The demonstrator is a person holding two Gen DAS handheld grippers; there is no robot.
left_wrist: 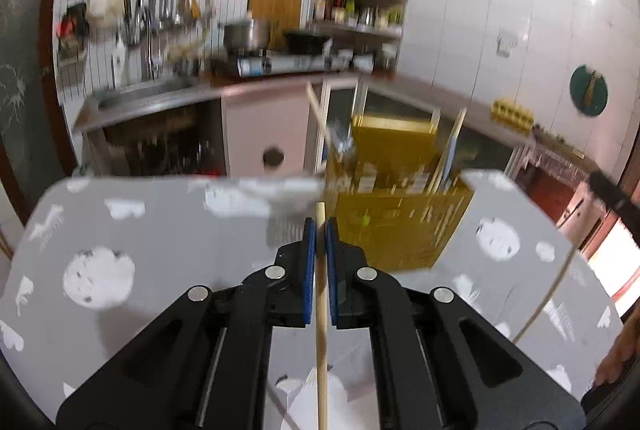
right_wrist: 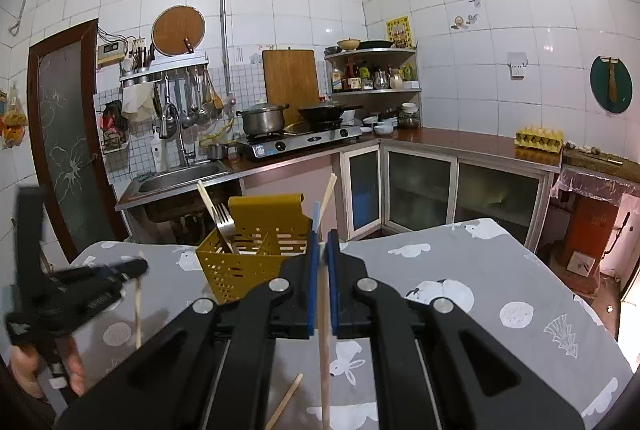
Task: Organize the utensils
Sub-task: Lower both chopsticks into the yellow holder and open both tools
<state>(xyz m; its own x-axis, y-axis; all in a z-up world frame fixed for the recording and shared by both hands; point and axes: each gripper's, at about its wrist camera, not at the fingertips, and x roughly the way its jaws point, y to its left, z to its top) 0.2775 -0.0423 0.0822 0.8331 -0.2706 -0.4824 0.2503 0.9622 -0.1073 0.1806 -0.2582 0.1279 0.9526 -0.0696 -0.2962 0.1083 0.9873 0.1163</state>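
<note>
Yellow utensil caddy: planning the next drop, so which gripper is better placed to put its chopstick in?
Probably the right gripper: it holds its chopstick with the yellow caddy just beyond its fingertips. The left gripper, also holding a chopstick, looks farther off.

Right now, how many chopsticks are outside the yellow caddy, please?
3 chopsticks: one in the left tool, one in the right tool, one loose on the table; others may be hidden.

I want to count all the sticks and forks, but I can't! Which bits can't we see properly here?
- Yellow caddy, left wrist view: blurred; contents uncountable.
- Caddy's right side, right wrist view: hidden behind the right gripper.
- Chopstick held by the right gripper: lower end cut off by the edge.
- Loose chopstick: partly cut off too.
</note>
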